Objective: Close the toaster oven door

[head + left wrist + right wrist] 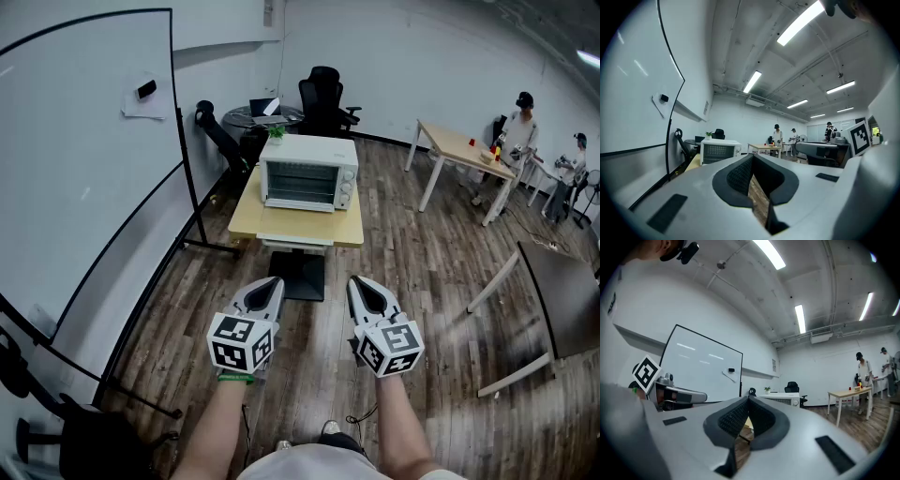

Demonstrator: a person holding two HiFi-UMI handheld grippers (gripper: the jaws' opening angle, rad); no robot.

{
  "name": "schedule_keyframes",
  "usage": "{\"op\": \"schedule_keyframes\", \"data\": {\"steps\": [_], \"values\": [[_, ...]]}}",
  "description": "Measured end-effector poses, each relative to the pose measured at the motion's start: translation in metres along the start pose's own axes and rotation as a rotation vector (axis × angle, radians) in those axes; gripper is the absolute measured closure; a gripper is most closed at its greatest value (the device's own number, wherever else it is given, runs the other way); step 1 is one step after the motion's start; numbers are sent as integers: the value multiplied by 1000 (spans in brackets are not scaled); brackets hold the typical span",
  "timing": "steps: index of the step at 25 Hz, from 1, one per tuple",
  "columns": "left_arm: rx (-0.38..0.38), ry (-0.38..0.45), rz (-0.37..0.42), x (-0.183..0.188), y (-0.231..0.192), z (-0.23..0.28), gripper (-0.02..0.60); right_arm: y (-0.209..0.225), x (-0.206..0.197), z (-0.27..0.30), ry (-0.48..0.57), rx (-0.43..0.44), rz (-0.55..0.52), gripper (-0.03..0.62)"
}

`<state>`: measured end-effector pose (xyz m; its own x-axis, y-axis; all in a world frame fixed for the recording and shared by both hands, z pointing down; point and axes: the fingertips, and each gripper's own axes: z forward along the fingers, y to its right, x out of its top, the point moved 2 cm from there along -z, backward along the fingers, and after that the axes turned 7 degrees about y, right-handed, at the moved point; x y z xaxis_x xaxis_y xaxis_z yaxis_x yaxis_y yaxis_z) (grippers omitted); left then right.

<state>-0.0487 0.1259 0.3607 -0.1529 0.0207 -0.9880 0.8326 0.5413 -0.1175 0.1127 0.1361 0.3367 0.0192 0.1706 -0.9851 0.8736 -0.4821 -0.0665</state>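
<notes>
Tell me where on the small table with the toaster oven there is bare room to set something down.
The table is bare in a strip before the toaster oven, and in a narrower strip on its left. On the oven's right almost nothing is left. Behind it a plant and a black chair stand close.

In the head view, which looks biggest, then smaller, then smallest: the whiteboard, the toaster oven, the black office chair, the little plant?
1. whiteboard
2. toaster oven
3. black office chair, which stands farther back, so it only looks smaller
4. plant
</notes>
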Motion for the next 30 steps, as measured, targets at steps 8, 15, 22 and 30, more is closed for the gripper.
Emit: {"op": "schedule_keyframes", "data": {"steps": [8,15,22,30], "values": [[1,8,5,1,3,0,568,4,-1,-5,-3,-16,21,592],[-3,3,15,-1,7,-2,568,2,-3,-10,-12,-16,15,592],[-15,5,50,-6,12,-3,567,3,-11,-14,-26,-16,23,591],[-47,17,67,-3,18,0,406,3,-8,-16,-24,-10,18,472]]}}
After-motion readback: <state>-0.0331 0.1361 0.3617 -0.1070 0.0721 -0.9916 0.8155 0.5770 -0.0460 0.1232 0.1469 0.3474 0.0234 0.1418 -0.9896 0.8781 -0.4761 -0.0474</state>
